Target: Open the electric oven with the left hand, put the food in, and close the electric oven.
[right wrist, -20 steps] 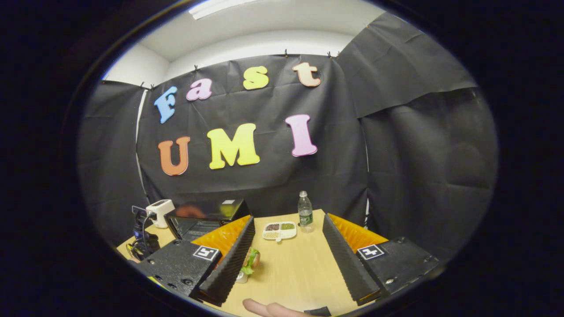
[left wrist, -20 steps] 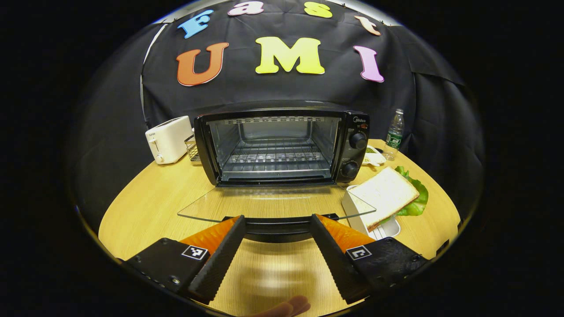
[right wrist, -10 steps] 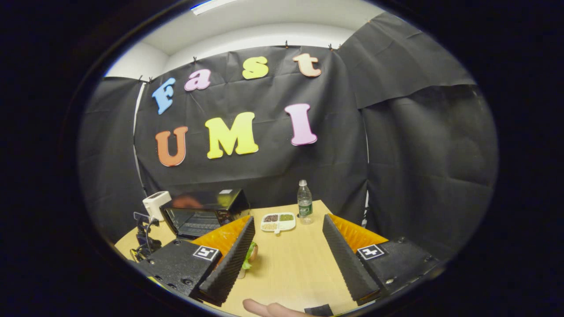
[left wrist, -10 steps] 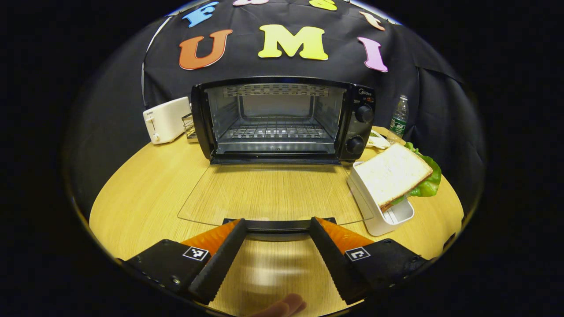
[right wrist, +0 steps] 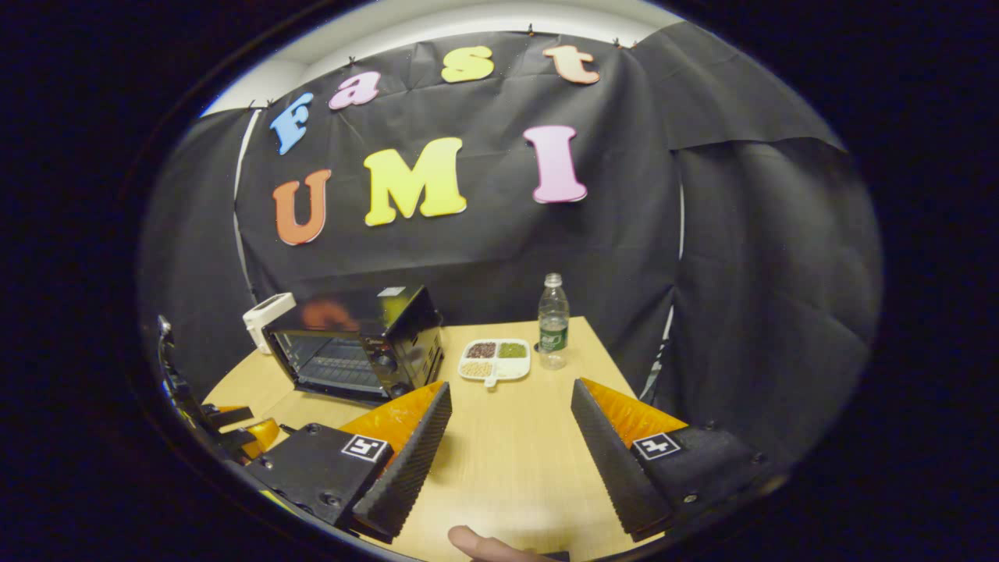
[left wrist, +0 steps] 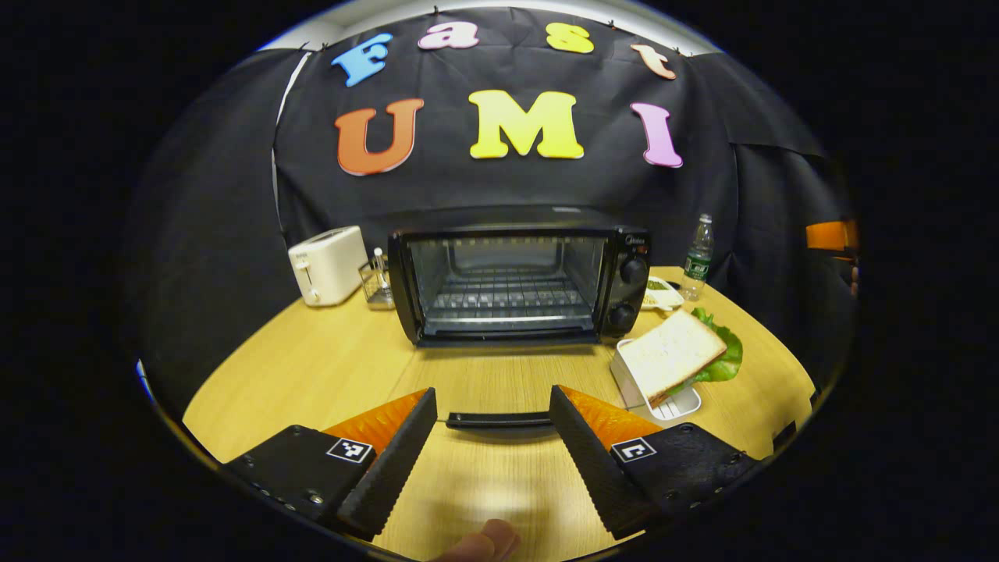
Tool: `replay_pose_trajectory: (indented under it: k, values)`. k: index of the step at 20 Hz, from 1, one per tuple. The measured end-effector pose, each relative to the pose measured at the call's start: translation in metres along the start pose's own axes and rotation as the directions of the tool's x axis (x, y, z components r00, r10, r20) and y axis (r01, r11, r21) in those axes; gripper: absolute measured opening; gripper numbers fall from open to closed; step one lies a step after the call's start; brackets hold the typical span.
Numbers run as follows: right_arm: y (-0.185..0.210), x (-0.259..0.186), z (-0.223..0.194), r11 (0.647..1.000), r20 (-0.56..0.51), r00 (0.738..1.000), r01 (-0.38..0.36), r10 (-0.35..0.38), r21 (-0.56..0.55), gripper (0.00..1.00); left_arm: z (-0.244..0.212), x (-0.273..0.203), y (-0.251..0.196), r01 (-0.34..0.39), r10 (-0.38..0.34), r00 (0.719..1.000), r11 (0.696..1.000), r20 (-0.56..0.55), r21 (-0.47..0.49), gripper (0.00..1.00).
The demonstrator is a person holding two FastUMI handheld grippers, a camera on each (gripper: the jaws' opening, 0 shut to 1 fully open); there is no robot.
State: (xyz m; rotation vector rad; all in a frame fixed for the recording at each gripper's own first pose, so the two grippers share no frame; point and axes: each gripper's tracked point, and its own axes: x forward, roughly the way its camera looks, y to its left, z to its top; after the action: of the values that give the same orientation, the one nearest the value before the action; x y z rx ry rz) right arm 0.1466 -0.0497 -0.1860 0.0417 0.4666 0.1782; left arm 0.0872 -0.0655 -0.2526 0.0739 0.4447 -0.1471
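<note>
So the first step looks done to me: the oven (left wrist: pixel 519 285) stands with its glass door (left wrist: pixel 499 382) folded flat down on the table (left wrist: pixel 312 375), and the door handle (left wrist: pixel 499 420) lies just ahead of my left gripper (left wrist: pixel 492 453), between its two fingers but not touched by them. Both tongs are spread wide and hold nothing; the right gripper (right wrist: pixel 511 453) hovers above bare wood, well apart from the oven. What is left, I judge, is the bigger part: the sandwich (left wrist: pixel 675 355) is not yet inside, it rests tilted on a white box (left wrist: pixel 652 390) just to the right of the open door, with green lettuce (left wrist: pixel 722 359) coming out under the bread. After that the door must be closed again. Inside the oven I see only the wire rack (left wrist: pixel 507 297). Counting: one oven, one sandwich, one white box, one toaster (left wrist: pixel 326 264), one water bottle (right wrist: pixel 552 320), one divided dish (right wrist: pixel 495 361) with three small portions, and two knobs (left wrist: pixel 628 293) on the oven front.
</note>
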Motion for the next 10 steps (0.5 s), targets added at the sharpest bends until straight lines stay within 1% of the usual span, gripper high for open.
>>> replay_pose_trajectory:
  k: [2,3,5,6,7,8,9,10]
  values:
    - [0.007,0.022,-0.007,0.998,-0.068,0.996,-0.056,0.056,-0.002,0.99,0.034,-0.017,0.002,0.007,-0.006,0.997,1.000,0.080,-0.018,0.95]
    - [0.013,0.033,-0.015,0.996,-0.111,0.990,-0.088,0.088,-0.003,0.98,0.049,-0.026,0.005,0.013,-0.009,0.995,0.999,0.104,-0.037,0.95]
    - [0.026,0.054,-0.030,0.987,-0.201,0.966,-0.160,0.160,0.020,0.98,0.078,-0.040,0.010,0.018,-0.007,0.985,0.998,0.173,-0.065,0.95]
    - [0.032,0.064,-0.040,0.981,-0.257,0.946,-0.190,0.196,0.049,0.98,0.092,-0.049,0.019,0.004,0.012,0.978,0.997,0.209,-0.075,0.95]
    - [0.040,0.070,-0.050,0.971,-0.311,0.919,-0.226,0.240,0.084,0.98,0.106,-0.057,0.027,-0.013,0.033,0.968,0.996,0.247,-0.083,0.95]
    - [0.049,0.076,-0.059,0.957,-0.359,0.887,-0.263,0.290,0.122,0.98,0.114,-0.066,0.033,-0.032,0.058,0.958,0.995,0.280,-0.095,0.95]
    - [0.059,0.080,-0.067,0.937,-0.408,0.844,-0.302,0.348,0.174,0.98,0.125,-0.074,0.037,-0.035,0.067,0.946,0.994,0.316,-0.105,0.95]
    - [0.069,0.085,-0.073,0.917,-0.449,0.801,-0.325,0.396,0.231,0.97,0.129,-0.083,0.035,-0.024,0.061,0.938,0.994,0.341,-0.110,0.95]
